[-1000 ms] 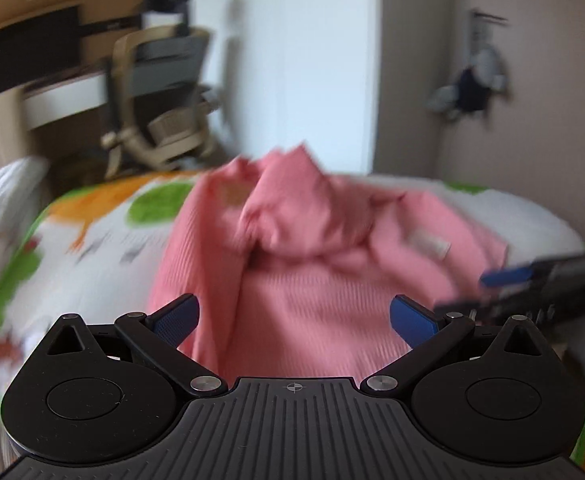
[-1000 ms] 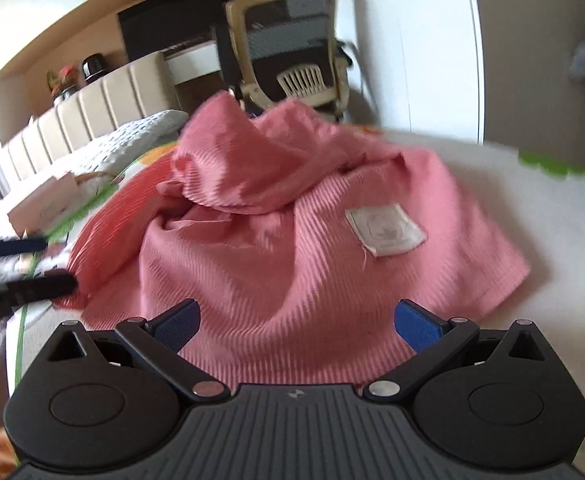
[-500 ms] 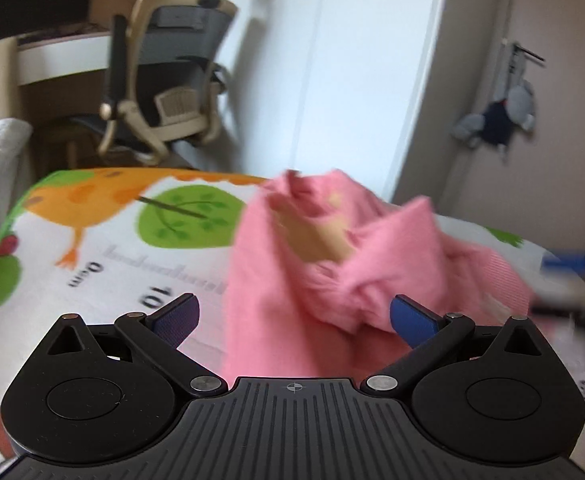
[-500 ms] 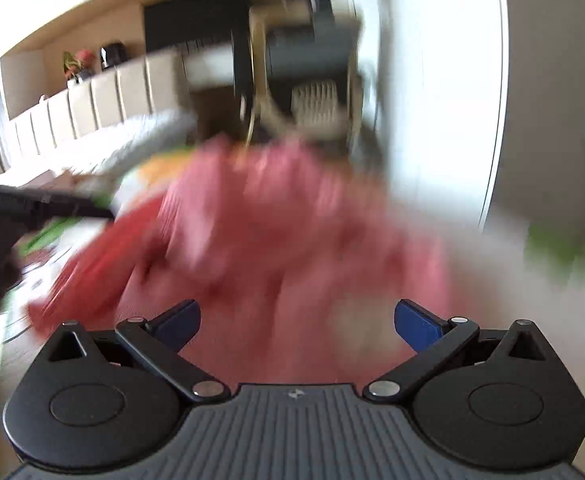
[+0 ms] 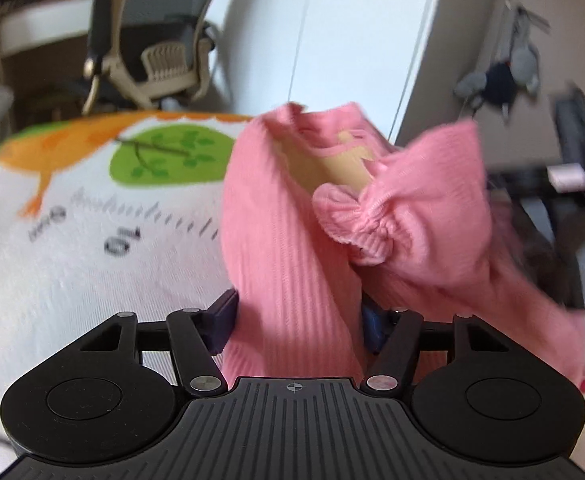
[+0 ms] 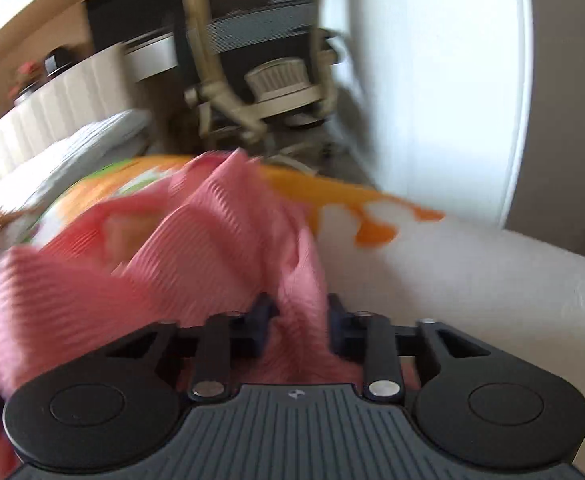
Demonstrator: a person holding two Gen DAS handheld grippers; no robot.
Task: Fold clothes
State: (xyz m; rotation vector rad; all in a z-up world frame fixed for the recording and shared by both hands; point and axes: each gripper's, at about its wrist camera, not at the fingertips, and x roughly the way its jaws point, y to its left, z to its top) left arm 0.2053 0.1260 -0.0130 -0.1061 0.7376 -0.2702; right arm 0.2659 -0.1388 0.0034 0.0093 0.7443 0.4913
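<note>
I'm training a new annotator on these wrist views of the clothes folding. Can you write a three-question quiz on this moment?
1. True or false: the left gripper is shut on the pink garment.
2. What does the right gripper hold between its fingers?
A. a pillow
B. a bunch of the pink garment
C. nothing
3. Fill in: in the left wrist view, the printed bed cover beside the garment shows a green tree and an orange ____.

Key
1. True: ribbed pink fabric runs between the closed-in fingers.
2. B
3. bird
</note>
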